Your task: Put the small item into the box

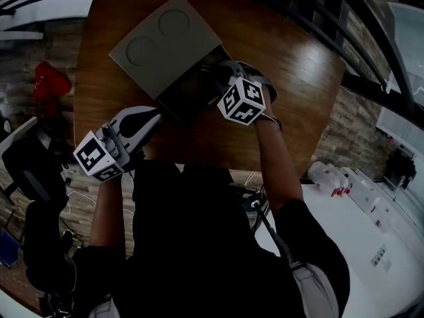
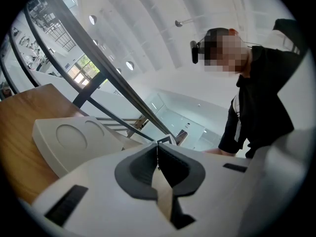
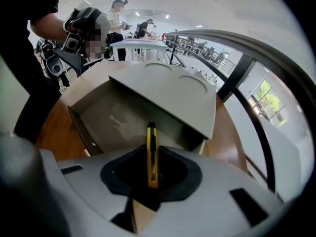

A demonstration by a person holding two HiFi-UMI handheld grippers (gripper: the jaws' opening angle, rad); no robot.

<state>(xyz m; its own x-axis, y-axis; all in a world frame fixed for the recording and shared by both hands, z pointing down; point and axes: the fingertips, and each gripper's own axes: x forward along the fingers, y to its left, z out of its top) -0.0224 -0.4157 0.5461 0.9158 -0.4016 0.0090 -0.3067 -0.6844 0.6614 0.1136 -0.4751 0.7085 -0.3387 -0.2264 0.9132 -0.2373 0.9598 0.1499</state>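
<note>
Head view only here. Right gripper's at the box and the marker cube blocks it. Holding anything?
Observer: Yes. The right gripper has its jaws shut on a thin yellow item.
Operator: Box open?
Observer: The box has its drawer pulled out in front of the jaws, and its floor looks bare.
Operator: Left side?
Observer: The left gripper has its jaws together with nothing between them.

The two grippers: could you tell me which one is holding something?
The right gripper, shut on a yellow item at the open box; the left gripper is shut with nothing between its jaws.
</note>
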